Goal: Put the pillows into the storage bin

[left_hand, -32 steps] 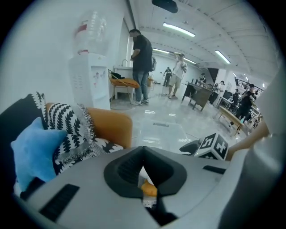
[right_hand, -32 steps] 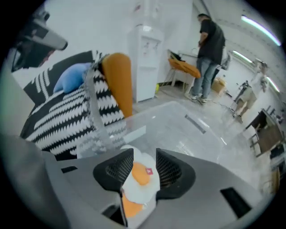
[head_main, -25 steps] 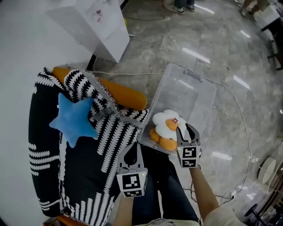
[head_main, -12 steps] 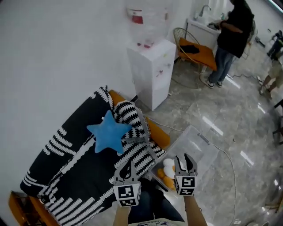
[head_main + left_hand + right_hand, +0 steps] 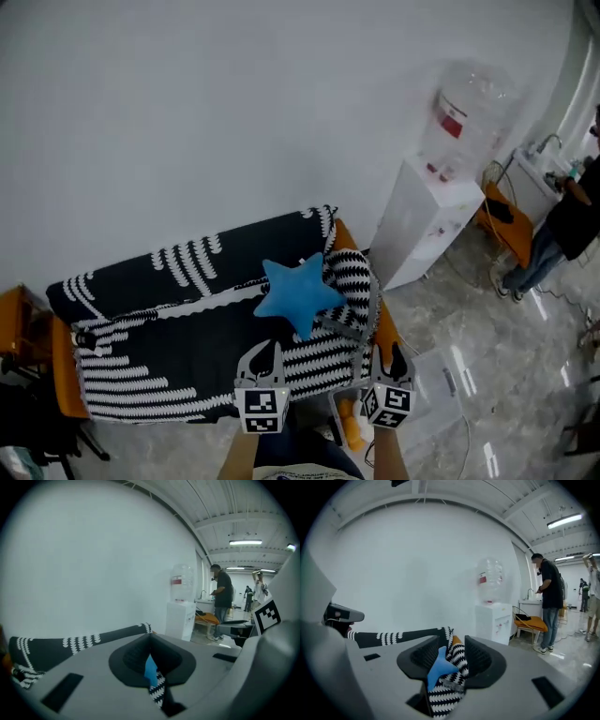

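A blue star pillow (image 5: 298,292) lies on the black-and-white striped blanket (image 5: 178,328) over the sofa. It also shows far off between the jaws in the right gripper view (image 5: 439,665) and as a sliver in the left gripper view (image 5: 150,670). My left gripper (image 5: 263,352) hovers in front of the sofa, shut and holding nothing. The right gripper (image 5: 391,354) hangs beside it, open and empty. The clear storage bin (image 5: 448,380) sits on the floor at the lower right, with an orange-and-white pillow (image 5: 351,429) partly hidden behind my right gripper.
A white water dispenser (image 5: 427,220) stands right of the sofa. Beyond it are an orange chair (image 5: 502,220) and a standing person (image 5: 562,225). The sofa backs onto a white wall. A cable runs over the glossy floor near the bin.
The head view has swung up from the bin to the sofa and wall. My right gripper has come away from the pillow in the bin, and both grippers now face the star pillow.
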{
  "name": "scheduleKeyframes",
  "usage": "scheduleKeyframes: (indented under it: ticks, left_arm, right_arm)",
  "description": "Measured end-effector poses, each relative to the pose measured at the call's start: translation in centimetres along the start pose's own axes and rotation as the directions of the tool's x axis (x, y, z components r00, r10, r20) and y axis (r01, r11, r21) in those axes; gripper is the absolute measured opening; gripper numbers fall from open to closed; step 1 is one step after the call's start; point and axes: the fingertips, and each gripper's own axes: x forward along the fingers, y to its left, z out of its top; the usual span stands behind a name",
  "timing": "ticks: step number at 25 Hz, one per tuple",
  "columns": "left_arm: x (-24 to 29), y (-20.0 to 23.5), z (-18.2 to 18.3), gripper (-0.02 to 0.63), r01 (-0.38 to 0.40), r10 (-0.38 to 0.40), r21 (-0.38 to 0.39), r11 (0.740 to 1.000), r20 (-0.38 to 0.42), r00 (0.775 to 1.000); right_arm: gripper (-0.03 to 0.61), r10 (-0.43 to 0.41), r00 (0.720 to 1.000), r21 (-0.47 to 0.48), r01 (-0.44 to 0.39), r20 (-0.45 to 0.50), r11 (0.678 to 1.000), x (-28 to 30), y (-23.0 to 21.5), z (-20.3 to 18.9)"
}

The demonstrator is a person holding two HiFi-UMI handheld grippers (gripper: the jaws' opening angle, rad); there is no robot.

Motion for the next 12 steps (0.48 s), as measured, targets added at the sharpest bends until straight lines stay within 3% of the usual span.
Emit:
scheduleKeyframes:
  ticks: [5,12]
  left_arm:
    - [0.1,7.0,1.1,0.012,-0.085,0.086,-0.048,0.995,0.022,0.996]
    - [3.0,16.0,3.4,0.014,-0.116,0.120,-0.085,0.990,0.046,0.992]
  right_arm:
    - [0.184,0.061,0.998,0.005,-0.061,-0.009,0.998,3.8,5.9,1.0]
    - [0.189,0.093,0.996,0.005,-0.093,-0.015,0.996,10.2,13.2,3.7]
